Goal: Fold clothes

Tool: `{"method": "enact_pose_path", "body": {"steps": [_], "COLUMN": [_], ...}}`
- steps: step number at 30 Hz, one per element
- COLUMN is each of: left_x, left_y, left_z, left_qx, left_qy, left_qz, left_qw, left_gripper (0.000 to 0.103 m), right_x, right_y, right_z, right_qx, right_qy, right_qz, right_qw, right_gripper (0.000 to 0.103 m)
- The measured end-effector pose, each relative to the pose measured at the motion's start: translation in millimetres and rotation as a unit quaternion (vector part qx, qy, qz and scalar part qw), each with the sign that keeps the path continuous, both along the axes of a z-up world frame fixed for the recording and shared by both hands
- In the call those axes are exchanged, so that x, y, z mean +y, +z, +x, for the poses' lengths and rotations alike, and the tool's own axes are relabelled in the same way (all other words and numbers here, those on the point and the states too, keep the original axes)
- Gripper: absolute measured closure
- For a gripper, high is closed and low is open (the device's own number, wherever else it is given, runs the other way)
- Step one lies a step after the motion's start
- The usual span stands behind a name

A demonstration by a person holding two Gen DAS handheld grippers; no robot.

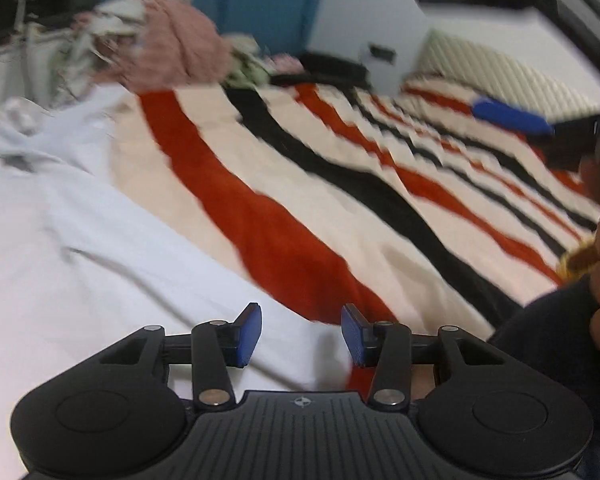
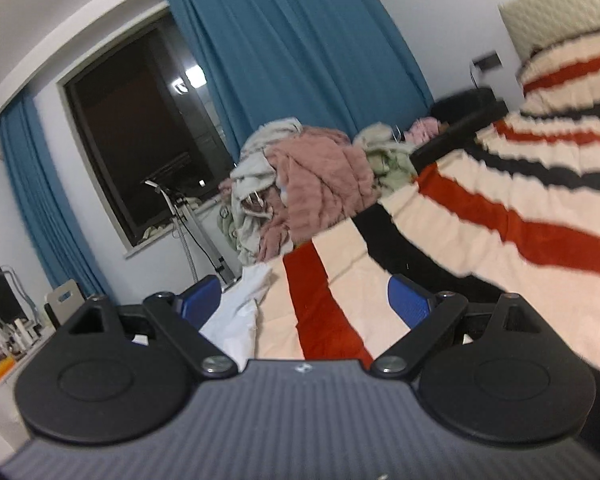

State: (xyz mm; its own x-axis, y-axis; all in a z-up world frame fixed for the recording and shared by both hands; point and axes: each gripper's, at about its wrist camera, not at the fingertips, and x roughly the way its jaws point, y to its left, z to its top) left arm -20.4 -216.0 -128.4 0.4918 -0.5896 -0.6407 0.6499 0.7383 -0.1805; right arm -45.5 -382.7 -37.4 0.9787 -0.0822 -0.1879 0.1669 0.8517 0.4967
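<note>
no readable writing; both tongs gape over white garment.

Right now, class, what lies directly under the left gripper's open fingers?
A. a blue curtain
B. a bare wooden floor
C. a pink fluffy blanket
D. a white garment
D: the left gripper is open over the white garment, which lies on the striped blanket.

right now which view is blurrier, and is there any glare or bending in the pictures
Left wrist view: motion blur smears the striped blanket and the clothes pile, while the left gripper stays sharp. Right wrist view: crisper; bright glare in the dark window; fisheye bends the blue curtain.
</note>
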Motion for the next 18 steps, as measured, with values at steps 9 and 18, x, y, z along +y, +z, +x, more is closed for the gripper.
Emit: {"method": "enact_pose_path", "body": {"steps": [9, 18], "left_x": [-25.4, 100.3], "left_y": [-35.5, 57.4], "left_z": [13.6, -17.3], "left_qx": [-0.007, -0.029], "left_qy": [0.04, 0.155], "left_qz": [0.009, -0.119], "left_qw": [0.9991, 0.9803], "left_gripper": [0.096, 0.097], "right_x": [-2.2, -0.1], "right_y": [-14.4, -8.5], "right_z": [12.6, -2.5], "right_qx": [0.014, -0.016], "right_qy": [0.008, 0.01], "right_qz": [0.013, 0.006], "right_qw": [1.0, 1.0], "right_gripper": [0.011, 0.011]}}
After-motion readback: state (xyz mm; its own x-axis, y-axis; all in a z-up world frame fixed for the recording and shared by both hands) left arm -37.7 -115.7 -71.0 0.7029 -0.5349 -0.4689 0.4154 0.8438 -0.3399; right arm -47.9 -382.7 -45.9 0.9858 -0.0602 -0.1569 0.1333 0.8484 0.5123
